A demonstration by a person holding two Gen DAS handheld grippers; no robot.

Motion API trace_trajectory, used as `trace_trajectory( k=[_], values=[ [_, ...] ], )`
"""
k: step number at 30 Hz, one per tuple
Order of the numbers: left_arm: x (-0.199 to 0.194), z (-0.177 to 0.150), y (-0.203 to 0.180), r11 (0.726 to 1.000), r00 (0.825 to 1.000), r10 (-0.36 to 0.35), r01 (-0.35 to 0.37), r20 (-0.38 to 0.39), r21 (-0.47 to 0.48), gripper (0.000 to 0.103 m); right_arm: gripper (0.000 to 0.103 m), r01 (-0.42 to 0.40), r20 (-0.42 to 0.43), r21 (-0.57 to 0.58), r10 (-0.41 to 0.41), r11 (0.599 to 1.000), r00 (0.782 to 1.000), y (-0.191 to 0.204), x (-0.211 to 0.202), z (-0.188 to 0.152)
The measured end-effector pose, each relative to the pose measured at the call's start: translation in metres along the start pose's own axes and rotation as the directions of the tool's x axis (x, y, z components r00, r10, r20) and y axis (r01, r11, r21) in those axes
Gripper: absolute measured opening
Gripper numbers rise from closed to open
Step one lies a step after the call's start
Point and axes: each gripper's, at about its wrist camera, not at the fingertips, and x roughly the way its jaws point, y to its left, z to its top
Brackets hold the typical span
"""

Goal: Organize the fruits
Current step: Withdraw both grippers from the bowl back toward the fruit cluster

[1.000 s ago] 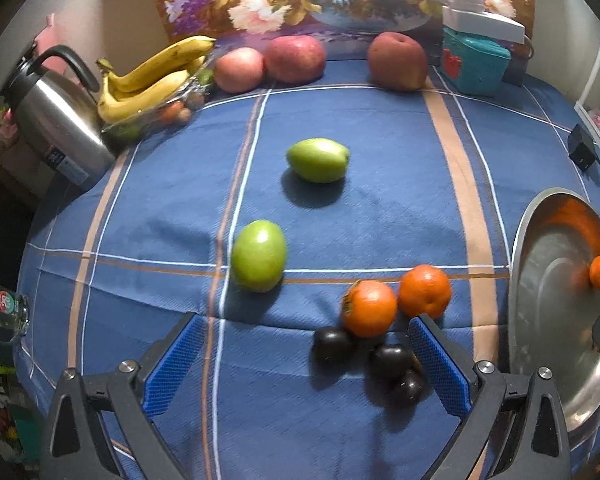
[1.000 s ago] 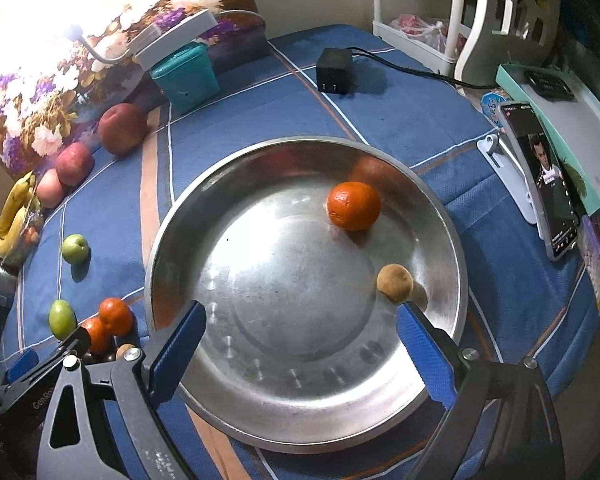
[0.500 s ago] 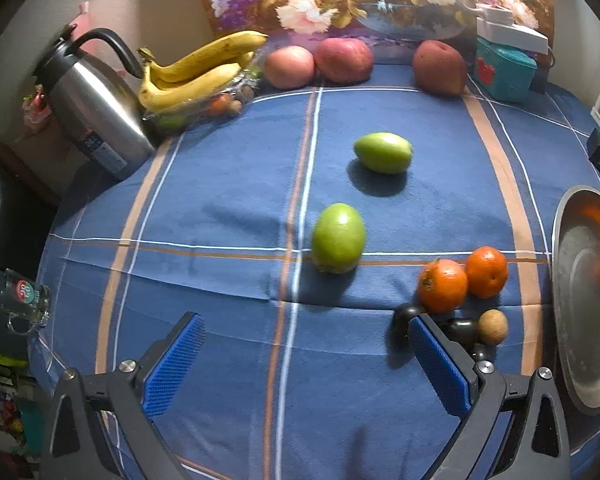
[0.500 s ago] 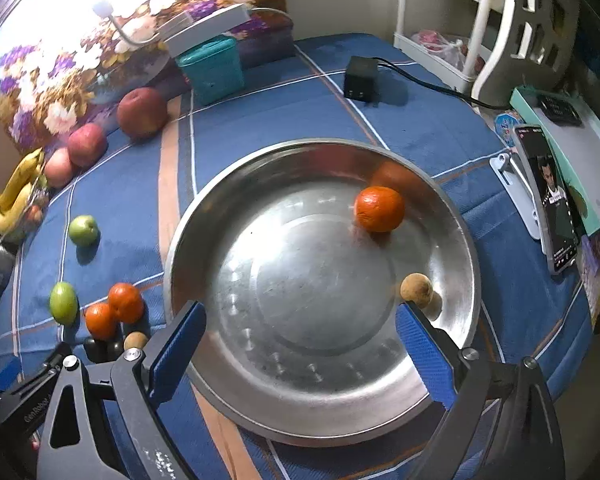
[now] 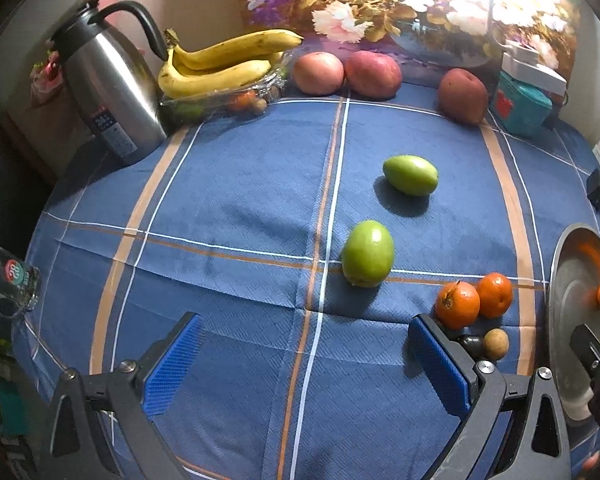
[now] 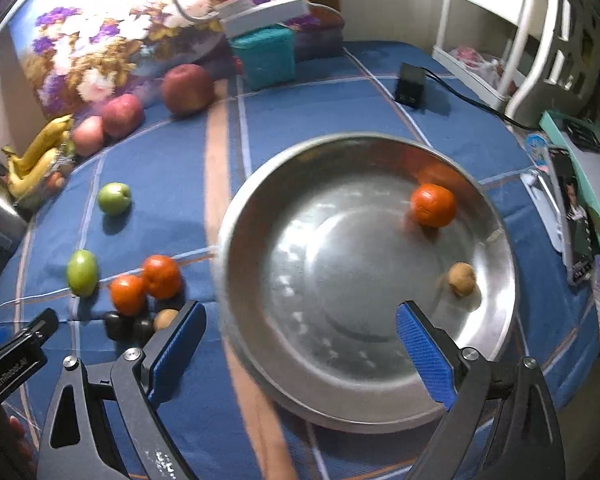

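Meanwhile, the left claw (image 5: 306,364), still wide and empty, had swung left off the tangerines (image 5: 474,302) now at its 2 o'clock, while the right claw (image 6: 300,346) hovered wide over the steel basin (image 6: 496,344) holding one tangerine (image 6: 433,205), so sorting had barely begun.

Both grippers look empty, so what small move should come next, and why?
Probably ease the left gripper right and forward to put its open jaws around the nearer orange. It holds nothing, and that orange lies on the cloth beside its right jaw, while the metal basin already holds one orange.
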Motion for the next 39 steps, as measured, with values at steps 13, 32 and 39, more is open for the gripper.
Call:
trace_trajectory(
  k=[13, 32, 39],
  values=[
    [0.006, 0.006, 0.018, 0.996, 0.997, -0.078, 0.077, -0.024, -0.054, 0.103, 0.096, -0.067, 0.081, -0.009, 0.068, 0.998, 0.994, 0.032, -0.007, 0.0],
    [0.02, 0.012, 0.023, 0.991, 0.992, -0.112, 0.107, -0.062, -0.076, 0.103, 0.096, 0.015, 0.112, -0.054, -0.009, 0.998, 0.994, 0.053, -0.01, -0.005],
    [0.025, 0.013, 0.017, 0.987, 0.987, -0.151, 0.147, -0.058, -0.066, 0.103, 0.096, -0.087, 0.051, -0.064, 0.091, 0.994, 0.995, 0.059, -0.002, -0.006]
  ],
)
